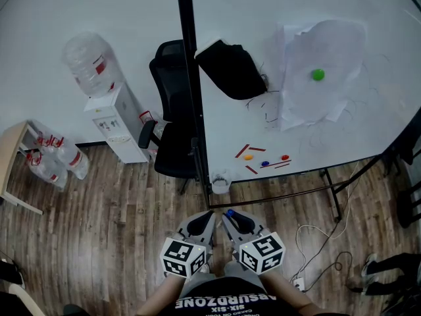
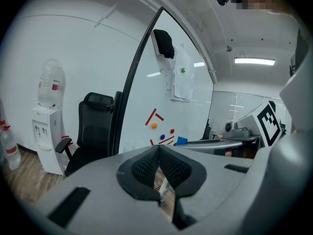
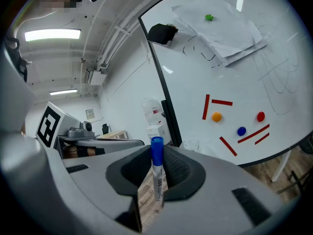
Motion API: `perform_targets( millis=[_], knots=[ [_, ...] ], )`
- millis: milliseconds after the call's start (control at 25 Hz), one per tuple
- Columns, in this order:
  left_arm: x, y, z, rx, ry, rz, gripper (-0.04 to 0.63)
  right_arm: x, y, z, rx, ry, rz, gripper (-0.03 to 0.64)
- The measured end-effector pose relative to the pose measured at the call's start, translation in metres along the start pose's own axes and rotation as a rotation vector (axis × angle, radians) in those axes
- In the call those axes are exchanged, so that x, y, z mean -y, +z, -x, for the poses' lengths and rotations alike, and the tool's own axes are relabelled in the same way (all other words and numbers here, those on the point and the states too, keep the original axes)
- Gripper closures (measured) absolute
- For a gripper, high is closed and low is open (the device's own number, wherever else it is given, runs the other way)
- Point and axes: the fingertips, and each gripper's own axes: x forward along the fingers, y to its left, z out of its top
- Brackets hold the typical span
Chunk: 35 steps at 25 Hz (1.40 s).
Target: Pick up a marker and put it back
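Observation:
A marker (image 3: pixel 157 173) with a white body and a blue cap (image 3: pixel 156 148) stands upright between the pads of my right gripper (image 3: pixel 157 155), which is shut on it. In the head view the blue cap (image 1: pixel 229 213) shows at the tip of the right gripper (image 1: pixel 230 218), low in the middle. My left gripper (image 1: pixel 202 221) is right beside it; its fingertips (image 2: pixel 159 148) meet and hold nothing. Both grippers point at the whiteboard (image 1: pixel 316 143), a short way in front of it.
The board carries red strips, orange (image 1: pixel 248 156), blue (image 1: pixel 265 164) and red (image 1: pixel 285 157) magnets, paper sheets (image 1: pixel 322 71) under a green magnet, and a black cloth (image 1: pixel 230 68). A black office chair (image 1: pixel 172 130), a water dispenser (image 1: pixel 115 124) and a cup (image 1: pixel 221 182) stand nearby.

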Motion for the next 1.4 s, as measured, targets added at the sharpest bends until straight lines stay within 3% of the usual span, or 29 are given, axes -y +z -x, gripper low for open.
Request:
perform_targets(
  millis=[720,1400],
  knots=[
    [-0.010,0.006,-0.002,0.006,0.008,0.004,0.586,0.009,0.057,0.003,0.133,-0.012,0.046,0.549],
    [-0.012,0.009,-0.010,0.011,0.016,0.008,0.586,0.016,0.075,-0.006,0.156,0.002,0.074,0.549]
  ],
)
